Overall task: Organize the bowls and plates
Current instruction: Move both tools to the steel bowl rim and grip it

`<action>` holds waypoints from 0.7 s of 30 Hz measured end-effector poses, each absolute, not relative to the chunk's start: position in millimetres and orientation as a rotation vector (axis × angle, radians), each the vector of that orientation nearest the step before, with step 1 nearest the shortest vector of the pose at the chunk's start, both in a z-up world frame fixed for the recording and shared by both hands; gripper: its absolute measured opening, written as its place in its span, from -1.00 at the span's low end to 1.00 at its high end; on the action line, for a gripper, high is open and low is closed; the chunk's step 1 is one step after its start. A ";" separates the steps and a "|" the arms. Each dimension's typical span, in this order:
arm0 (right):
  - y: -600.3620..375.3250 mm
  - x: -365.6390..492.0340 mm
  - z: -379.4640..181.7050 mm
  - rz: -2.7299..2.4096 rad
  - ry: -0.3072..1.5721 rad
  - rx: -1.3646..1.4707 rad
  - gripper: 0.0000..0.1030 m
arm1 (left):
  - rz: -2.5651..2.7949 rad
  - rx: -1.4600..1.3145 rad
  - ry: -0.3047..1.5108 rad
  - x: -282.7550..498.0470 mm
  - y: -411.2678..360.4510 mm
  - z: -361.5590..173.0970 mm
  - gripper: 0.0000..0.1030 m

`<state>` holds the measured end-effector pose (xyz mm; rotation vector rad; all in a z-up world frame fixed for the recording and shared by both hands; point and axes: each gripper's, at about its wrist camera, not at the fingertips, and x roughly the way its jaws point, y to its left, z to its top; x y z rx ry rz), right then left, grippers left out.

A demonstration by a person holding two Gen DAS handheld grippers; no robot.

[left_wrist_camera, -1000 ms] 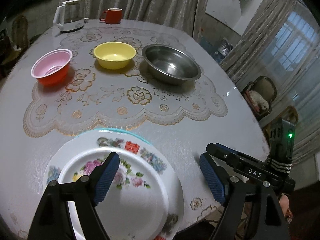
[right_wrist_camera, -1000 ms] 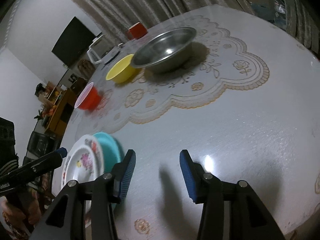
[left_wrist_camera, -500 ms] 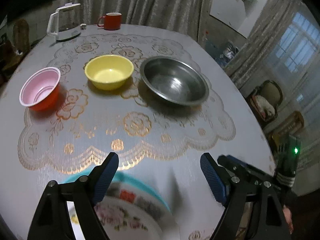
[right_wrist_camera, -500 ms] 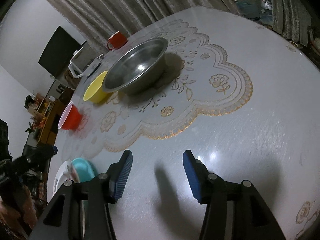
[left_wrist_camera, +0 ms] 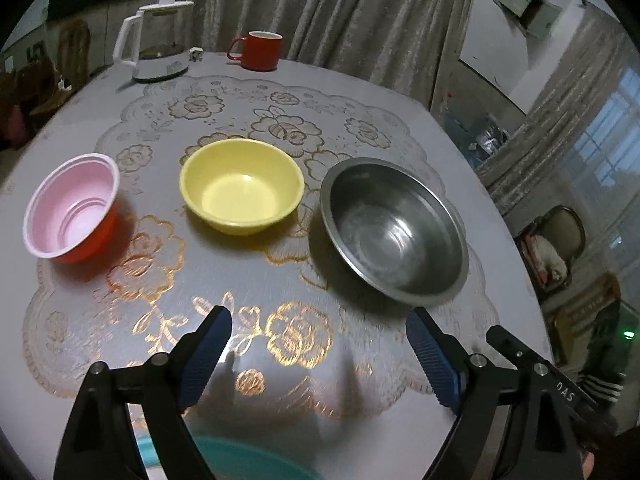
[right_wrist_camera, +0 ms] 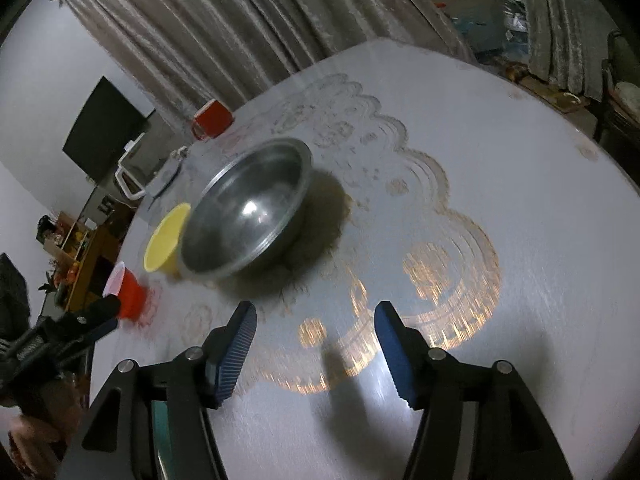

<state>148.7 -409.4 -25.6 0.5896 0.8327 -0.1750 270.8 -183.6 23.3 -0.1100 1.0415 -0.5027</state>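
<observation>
Three bowls stand in a row on the lace mat: a red bowl with a pink inside (left_wrist_camera: 72,212), a yellow bowl (left_wrist_camera: 240,186) and a steel bowl (left_wrist_camera: 394,232). My left gripper (left_wrist_camera: 320,354) hovers over the mat in front of them, its jaws opening wide with nothing between them. A teal plate (left_wrist_camera: 256,462) shows only as a rim at the bottom edge. My right gripper (right_wrist_camera: 314,344) hangs near the steel bowl (right_wrist_camera: 248,210), its jaws opening and empty. The yellow bowl (right_wrist_camera: 164,240) and red bowl (right_wrist_camera: 128,292) lie beyond it.
A white kettle (left_wrist_camera: 154,40) and a red mug (left_wrist_camera: 258,50) stand at the table's far side before curtains. The round table (right_wrist_camera: 520,160) is bare to the right of the mat. Chairs stand beyond the right edge. The left gripper's finger (right_wrist_camera: 72,326) reaches in at left.
Both grippers moved forward over the table toward the bowls, and both opened wider. The flowered plate slid out of the left wrist view; only the teal rim remains.
</observation>
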 end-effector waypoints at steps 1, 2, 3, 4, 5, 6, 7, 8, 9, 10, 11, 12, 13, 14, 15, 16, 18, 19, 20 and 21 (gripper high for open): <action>-410.2 154.0 -24.4 -0.180 0.832 0.581 0.21 | -0.507 -0.115 1.046 275.3 -187.8 21.8 0.74; -411.5 160.1 -23.5 -0.190 0.832 0.574 0.21 | -0.507 -0.115 1.049 280.2 -192.3 19.8 0.74; -413.4 166.1 -22.8 -0.193 0.828 0.574 0.21 | -0.508 -0.113 1.052 282.0 -195.5 18.6 0.74; -415.8 170.9 -22.3 -0.194 0.824 0.576 0.21 | -0.515 -0.112 1.054 285.9 -199.8 16.7 0.74; -417.9 177.0 -21.7 -0.199 0.822 0.577 0.21 | -0.517 -0.109 1.057 289.6 -203.8 14.5 0.74; -419.9 182.5 -21.0 -0.203 0.817 0.576 0.21 | -0.513 -0.105 1.060 293.0 -205.9 12.1 0.74; -421.9 188.6 -20.7 -0.206 0.811 0.573 0.21 | -0.507 -0.102 1.067 296.5 -209.1 8.8 0.74; -424.5 195.3 -21.2 -0.213 0.808 0.573 0.21 | -0.507 -0.104 1.078 299.4 -211.5 5.6 0.74; -427.2 201.4 -22.2 -0.222 0.815 0.576 0.21 | -0.506 -0.108 1.090 302.6 -213.6 2.1 0.74; -430.4 207.4 -23.7 -0.224 0.822 0.584 0.21 | -0.502 -0.116 1.105 306.5 -215.5 -1.9 0.74; -433.5 213.2 -24.9 -0.222 0.824 0.593 0.21 | -0.499 -0.124 1.117 310.2 -217.3 -5.9 0.74; -436.6 218.8 -27.1 -0.227 0.828 0.599 0.21 | -0.498 -0.129 1.123 311.9 -218.5 -7.9 0.74; -437.8 222.4 -28.8 -0.235 0.835 0.599 0.21 | -0.496 -0.138 1.131 314.9 -219.8 -11.1 0.74; -439.1 227.6 -31.0 -0.240 0.841 0.597 0.21 | -0.498 -0.143 1.136 316.7 -221.3 -13.1 0.74; -439.9 232.6 -33.4 -0.237 0.845 0.591 0.20 | -0.501 -0.141 1.142 318.3 -223.8 -15.5 0.73; -440.5 236.9 -36.5 -0.233 0.852 0.587 0.20 | -0.501 -0.138 1.149 320.0 -226.2 -17.9 0.71; -441.6 243.2 -42.1 -0.233 0.871 0.588 0.20 | -0.504 -0.146 1.163 323.9 -229.0 -23.4 0.69; -441.9 246.8 -46.7 -0.229 0.881 0.594 0.20 | -0.505 -0.154 1.172 325.5 -230.0 -26.1 0.65; -441.9 249.1 -50.4 -0.227 0.888 0.598 0.20 | -0.506 -0.165 1.182 327.2 -230.8 -29.2 0.61; -441.7 250.4 -53.5 -0.223 0.891 0.604 0.19 | -0.509 -0.171 1.189 328.3 -231.4 -31.4 0.59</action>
